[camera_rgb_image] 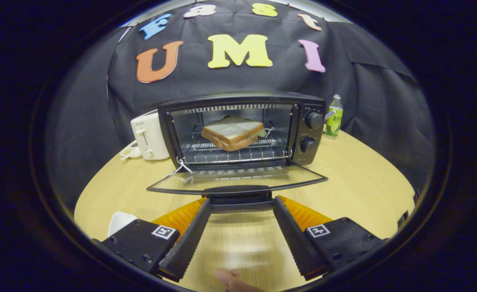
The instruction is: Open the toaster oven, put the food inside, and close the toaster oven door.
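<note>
Holding nothing, your gripper (241,202) stands wide open low over the counter (364,190), its fingertips flanking the dark handle (238,190) on the near edge of the toaster oven door (238,179); whether they touch it you cannot tell. A fingertip of your hand (232,280) shows nearest of all, below the fingers. The glass door lies folded down flat toward you. Beyond it the toaster oven (242,129) gapes, and the food, a sandwich (233,133), already sits on the wire rack (238,153) inside, so by my reading only the closing is left. Lift under the handle carelessly and a finger could slide off, letting the door drop back, or push the light oven farther away rather than swing the door up. To the far left stands a white toaster (151,136); to the far right, a green bottle (334,117).
</note>
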`<action>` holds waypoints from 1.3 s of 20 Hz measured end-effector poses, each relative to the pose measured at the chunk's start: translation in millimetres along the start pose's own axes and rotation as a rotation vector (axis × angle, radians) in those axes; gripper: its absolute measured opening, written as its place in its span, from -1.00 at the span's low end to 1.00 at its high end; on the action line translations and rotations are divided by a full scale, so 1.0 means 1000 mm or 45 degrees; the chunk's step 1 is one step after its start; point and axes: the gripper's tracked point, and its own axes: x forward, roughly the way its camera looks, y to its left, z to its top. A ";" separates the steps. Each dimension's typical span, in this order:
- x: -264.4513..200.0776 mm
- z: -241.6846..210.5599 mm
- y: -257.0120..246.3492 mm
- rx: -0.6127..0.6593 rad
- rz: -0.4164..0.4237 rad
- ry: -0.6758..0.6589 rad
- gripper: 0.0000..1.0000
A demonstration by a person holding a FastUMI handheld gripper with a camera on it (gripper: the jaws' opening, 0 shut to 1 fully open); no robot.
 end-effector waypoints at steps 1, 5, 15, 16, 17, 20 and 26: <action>0.000 0.004 0.000 -0.001 0.002 -0.009 1.00; -0.002 0.026 0.002 -0.010 0.008 -0.078 1.00; 0.006 0.092 0.007 -0.083 -0.006 -0.290 1.00; 0.009 0.098 0.008 -0.109 -0.018 -0.308 1.00; 0.011 0.104 0.009 -0.135 -0.029 -0.317 1.00; -0.001 0.120 0.016 -0.140 -0.006 -0.323 1.00; -0.091 0.196 0.019 -0.134 0.018 -0.460 1.00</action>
